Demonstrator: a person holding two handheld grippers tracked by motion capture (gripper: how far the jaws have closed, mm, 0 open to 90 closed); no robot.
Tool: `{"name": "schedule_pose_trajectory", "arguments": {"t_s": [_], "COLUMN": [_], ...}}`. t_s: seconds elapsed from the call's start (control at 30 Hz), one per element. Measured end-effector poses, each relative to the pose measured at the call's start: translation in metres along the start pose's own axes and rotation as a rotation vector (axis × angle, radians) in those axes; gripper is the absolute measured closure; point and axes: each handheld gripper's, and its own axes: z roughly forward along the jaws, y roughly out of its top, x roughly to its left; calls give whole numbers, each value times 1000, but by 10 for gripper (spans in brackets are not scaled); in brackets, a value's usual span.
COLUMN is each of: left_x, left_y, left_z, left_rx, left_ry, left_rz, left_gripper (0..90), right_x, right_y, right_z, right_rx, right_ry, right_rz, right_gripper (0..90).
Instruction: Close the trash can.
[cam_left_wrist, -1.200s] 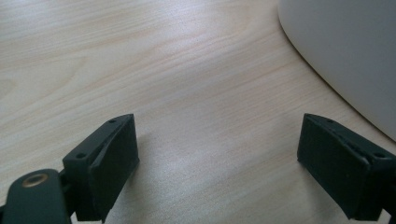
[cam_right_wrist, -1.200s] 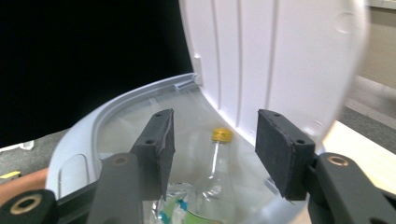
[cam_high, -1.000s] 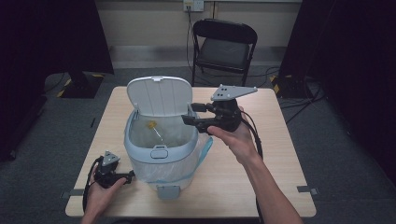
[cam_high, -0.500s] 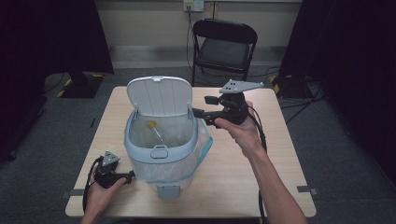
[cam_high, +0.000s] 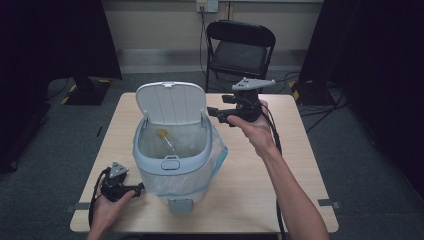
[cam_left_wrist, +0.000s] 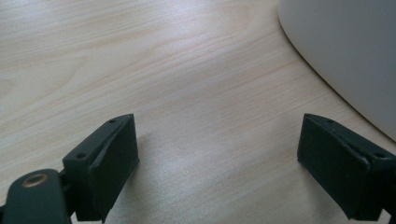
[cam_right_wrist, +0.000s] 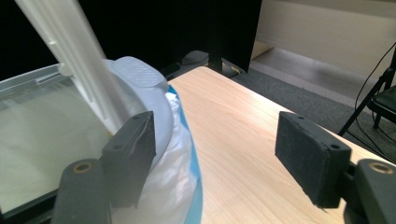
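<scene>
A pale grey pedal bin (cam_high: 172, 165) stands on the wooden table (cam_high: 280, 165) with its lid (cam_high: 171, 102) raised upright. A clear bag with a blue edge (cam_high: 219, 150) lines it and spills over the right rim. Something small and yellow (cam_high: 162, 133) lies inside. My right gripper (cam_high: 216, 115) hovers just right of the lid, pointing left. Its jaws have just been opening and nothing is between them. In the right gripper view the right gripper (cam_right_wrist: 215, 154) faces the lid (cam_right_wrist: 74, 51) and the bag (cam_right_wrist: 177, 140). My left gripper (cam_high: 136, 189) rests open on the table, left of the bin wall (cam_left_wrist: 355, 51).
The bin's foot pedal (cam_high: 180, 205) sticks out toward the table's front edge. A black folding chair (cam_high: 240, 52) stands behind the table. Cables (cam_high: 320, 100) lie on the floor at the right, and bare tabletop (cam_right_wrist: 243, 121) stretches right of the bin.
My right gripper has drawn back from the bin's right rim toward the far right, and its jaws stand wider. The left hand has not moved.
</scene>
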Motion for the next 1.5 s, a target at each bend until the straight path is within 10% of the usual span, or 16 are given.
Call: {"name": "schedule_pose_trajectory", "arguments": {"t_s": [1.5], "left_x": [0], "left_y": [0], "left_z": [0], "left_rx": [0], "left_ry": [0], "left_rz": [0], "left_gripper": [118], "right_x": [14], "right_y": [20], "right_z": [11], "right_rx": [-43], "right_ry": [108], "right_rz": [-6], "right_gripper": [333]}}
